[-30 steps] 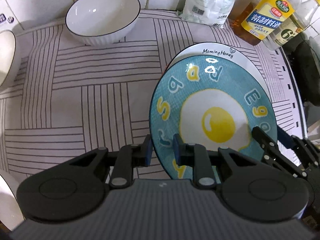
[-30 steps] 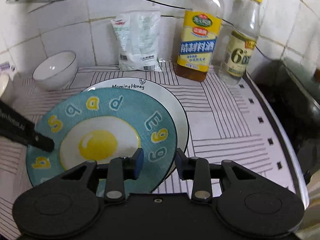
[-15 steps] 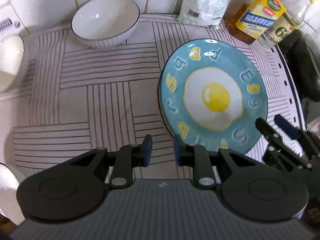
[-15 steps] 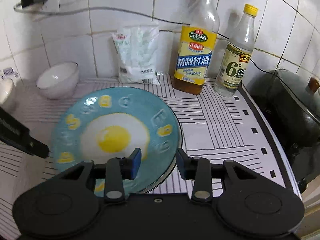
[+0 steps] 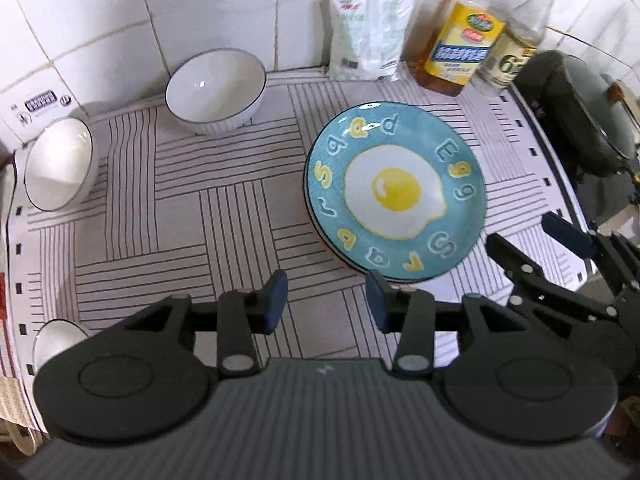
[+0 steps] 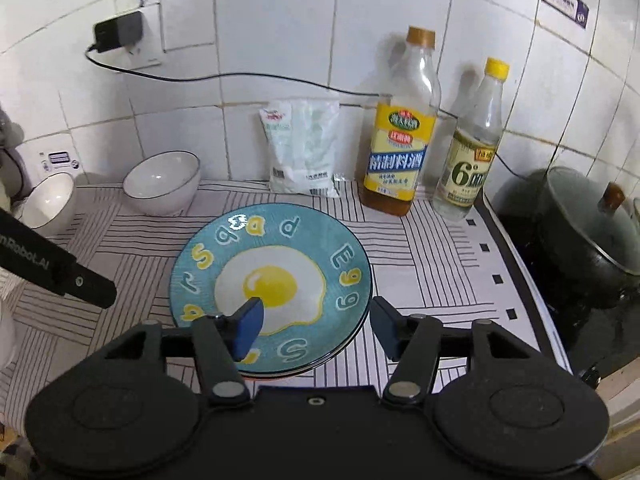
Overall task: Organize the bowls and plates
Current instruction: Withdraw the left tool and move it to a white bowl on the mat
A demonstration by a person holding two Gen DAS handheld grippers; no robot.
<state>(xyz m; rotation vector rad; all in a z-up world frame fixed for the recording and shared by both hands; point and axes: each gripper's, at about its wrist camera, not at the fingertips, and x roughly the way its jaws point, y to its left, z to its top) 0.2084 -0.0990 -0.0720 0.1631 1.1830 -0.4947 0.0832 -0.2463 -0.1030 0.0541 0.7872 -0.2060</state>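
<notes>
Both tongs are hanging wide apart and gripping nothing. Left gripper [image 5: 326, 300] is hovering over the striped mat [image 5: 180, 208], its blue pads sitting just near of the blue egg plate [image 5: 396, 192], not touching it. Right gripper [image 6: 316, 326] is hovering above the near edge of that same plate [image 6: 272, 280], with one blue pad over the painted egg and the other off the plate's right rim; in the left wrist view the right gripper [image 5: 532, 240] is showing at the right edge, close beside the plate.

That blue plate is lying flat on top of another plate, whose rim is peeking out beneath it, right of the mat's centre. A white bowl [image 5: 216, 90] is sitting upright at the far side by the tiled wall, and a second white bowl [image 5: 60, 164] is tilting at the far left. Another white rim [image 5: 56, 342] is showing at the near left edge, too cut off to identify.

Along the far wall, a white bag [image 6: 304, 144], a yellow-labelled bottle [image 6: 400, 136] and a clear bottle [image 6: 472, 156] are standing side by side. A dark lidded pot [image 6: 588, 240] is sitting at the far right.
</notes>
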